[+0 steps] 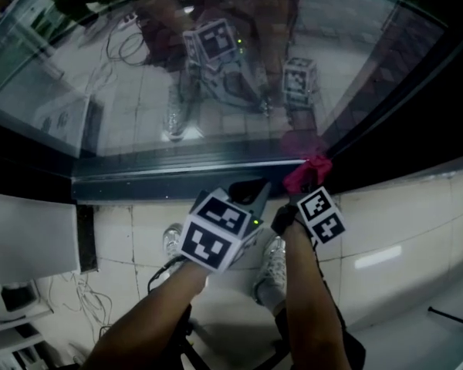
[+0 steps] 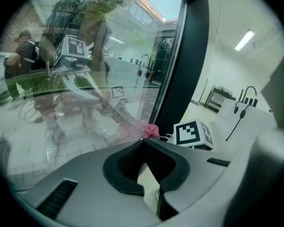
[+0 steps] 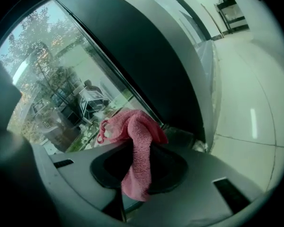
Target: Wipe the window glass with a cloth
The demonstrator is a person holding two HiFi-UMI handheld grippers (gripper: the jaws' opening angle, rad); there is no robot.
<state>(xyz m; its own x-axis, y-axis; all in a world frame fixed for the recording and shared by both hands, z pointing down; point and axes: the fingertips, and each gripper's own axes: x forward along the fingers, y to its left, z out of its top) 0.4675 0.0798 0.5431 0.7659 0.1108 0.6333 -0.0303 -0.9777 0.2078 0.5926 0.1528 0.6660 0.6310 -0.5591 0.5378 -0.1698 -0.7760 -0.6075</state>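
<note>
Pink terry cloth (image 3: 132, 126) is clamped in the right claw (image 3: 135, 162) at the lower right corner of the window glass (image 1: 216, 91). The left claw (image 2: 144, 148), closed on nothing, is held just below the glass. Most of the wiping is judged undone.

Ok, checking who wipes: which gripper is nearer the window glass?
Right. The right gripper holds the pink cloth at the window glass's lower corner; the left gripper sits back by the frame.

The cloth (image 3: 136, 138) is pink, the marker cubes (image 1: 213, 234) black-and-white, the window frame (image 1: 177, 180) dark.
</note>
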